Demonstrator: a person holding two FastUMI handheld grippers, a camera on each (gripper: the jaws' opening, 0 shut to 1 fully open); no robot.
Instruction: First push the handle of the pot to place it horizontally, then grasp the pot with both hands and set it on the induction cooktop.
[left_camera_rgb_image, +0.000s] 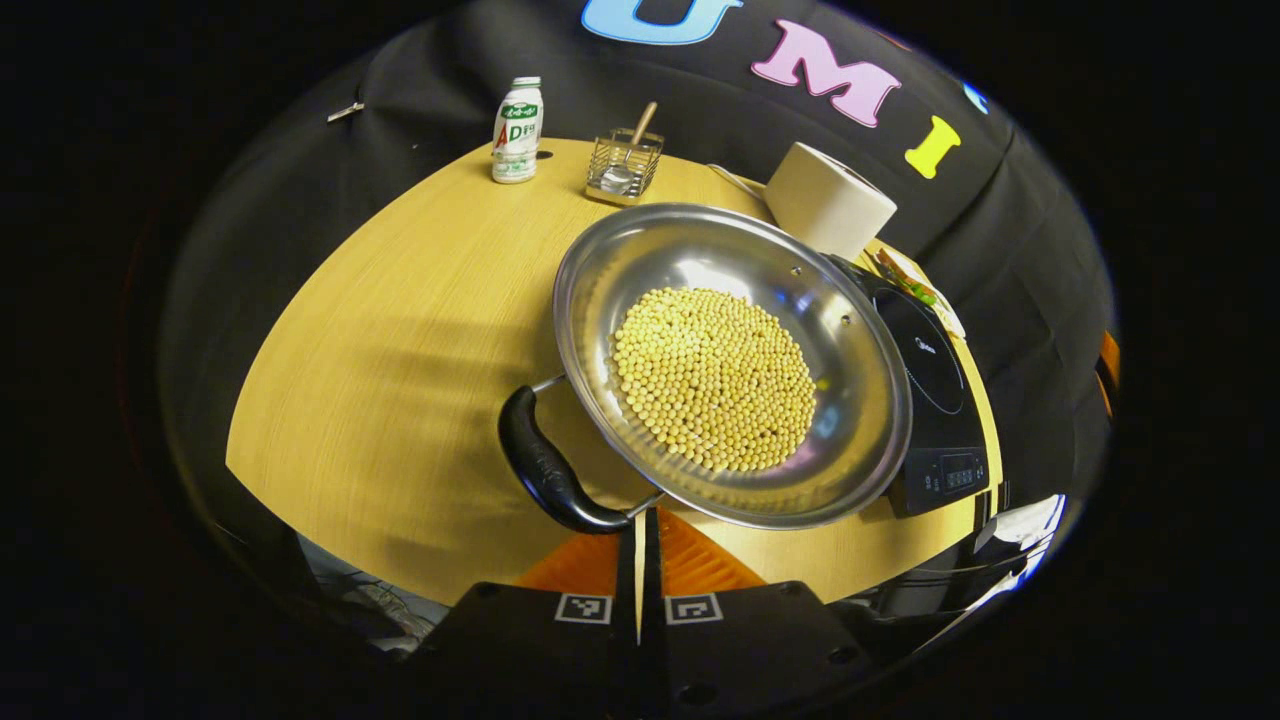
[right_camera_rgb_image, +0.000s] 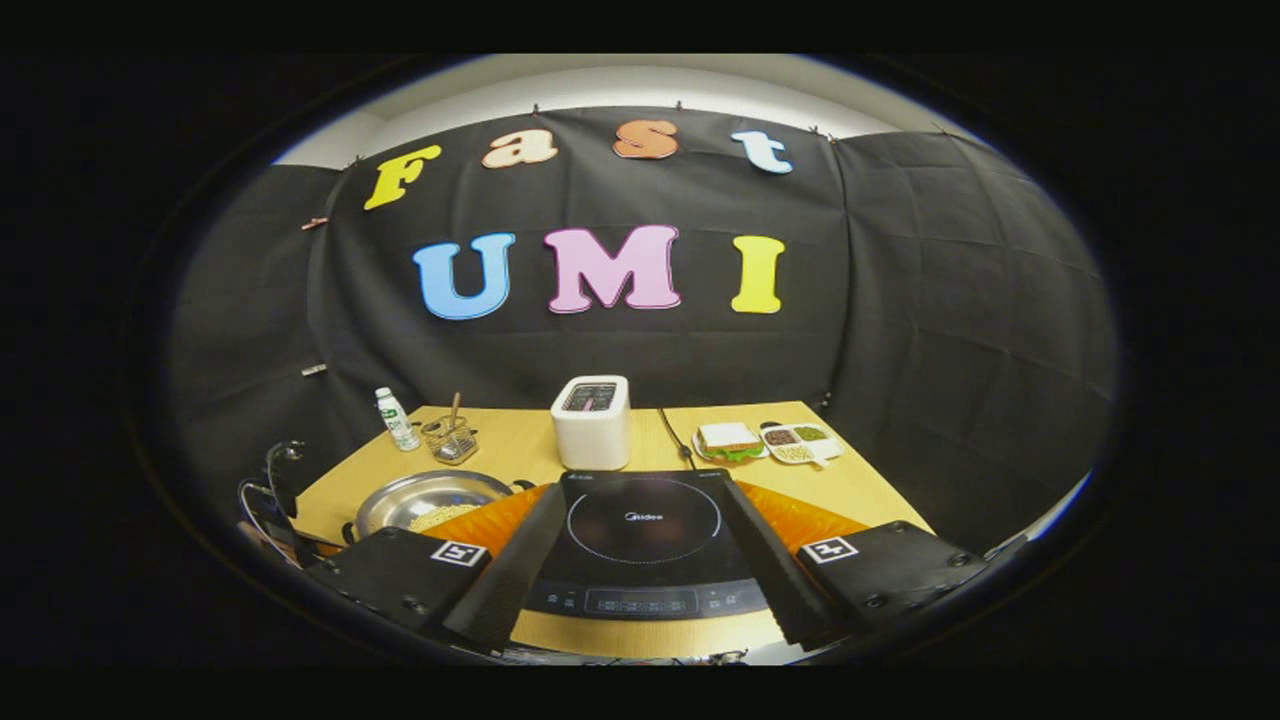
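In the left gripper view a steel pot (left_camera_rgb_image: 850, 330) holding yellow beans (left_camera_rgb_image: 712, 378) stands on the wooden table (left_camera_rgb_image: 400, 350). Its black handle (left_camera_rgb_image: 545, 465) sticks out from the near-left rim. My left gripper (left_camera_rgb_image: 640, 515) is shut, with its tips right at the handle's near end and nothing between the fingers. The black induction cooktop (left_camera_rgb_image: 930, 400) lies just right of the pot. In the right gripper view my right gripper (right_camera_rgb_image: 642, 490) is open wide above the cooktop (right_camera_rgb_image: 645, 525), and the pot (right_camera_rgb_image: 430, 498) sits to the left of it.
A white toaster (right_camera_rgb_image: 592, 422) stands behind the cooktop, close to the pot's far rim (left_camera_rgb_image: 830, 200). A bottle (left_camera_rgb_image: 517, 130) and a wire basket (left_camera_rgb_image: 625, 165) are at the back left. A sandwich plate (right_camera_rgb_image: 730, 440) and a sectioned dish (right_camera_rgb_image: 800, 440) sit back right.
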